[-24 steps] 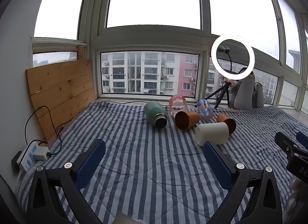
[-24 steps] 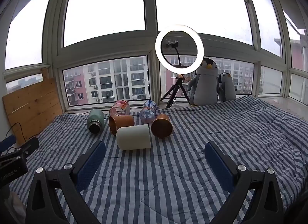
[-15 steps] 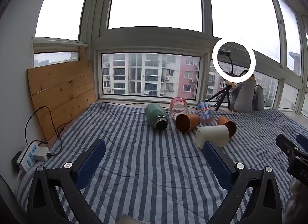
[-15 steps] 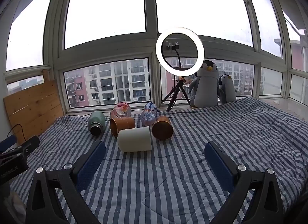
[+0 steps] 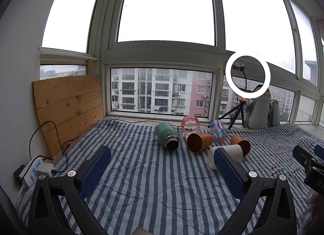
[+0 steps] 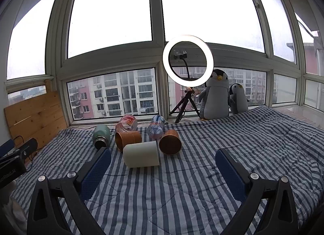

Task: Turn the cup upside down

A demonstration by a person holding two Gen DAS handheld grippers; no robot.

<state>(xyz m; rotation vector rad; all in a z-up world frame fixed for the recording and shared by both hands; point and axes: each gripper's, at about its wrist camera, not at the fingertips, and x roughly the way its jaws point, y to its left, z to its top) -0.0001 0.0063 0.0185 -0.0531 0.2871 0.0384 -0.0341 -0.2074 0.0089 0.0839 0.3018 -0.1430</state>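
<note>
Several cups lie on their sides on a blue striped blanket (image 6: 182, 190). A cream cup (image 6: 141, 154) is nearest, also in the left wrist view (image 5: 232, 152), partly behind my left gripper's right finger. Two copper cups (image 6: 169, 142) (image 6: 127, 139), a green flask (image 6: 101, 137), a pink cup (image 6: 126, 122) and a blue patterned cup (image 6: 155, 128) lie behind it. My left gripper (image 5: 162, 160) is open and empty, short of the cups. My right gripper (image 6: 163, 163) is open and empty, just before the cream cup.
A ring light on a tripod (image 6: 188, 59) and two plush penguins (image 6: 216, 95) stand at the window. A wooden board (image 5: 68, 105) leans at the left wall. A power strip with cable (image 5: 32, 171) lies at the blanket's left edge.
Both grippers have moved slightly forward toward the cups. The cups have not moved.
</note>
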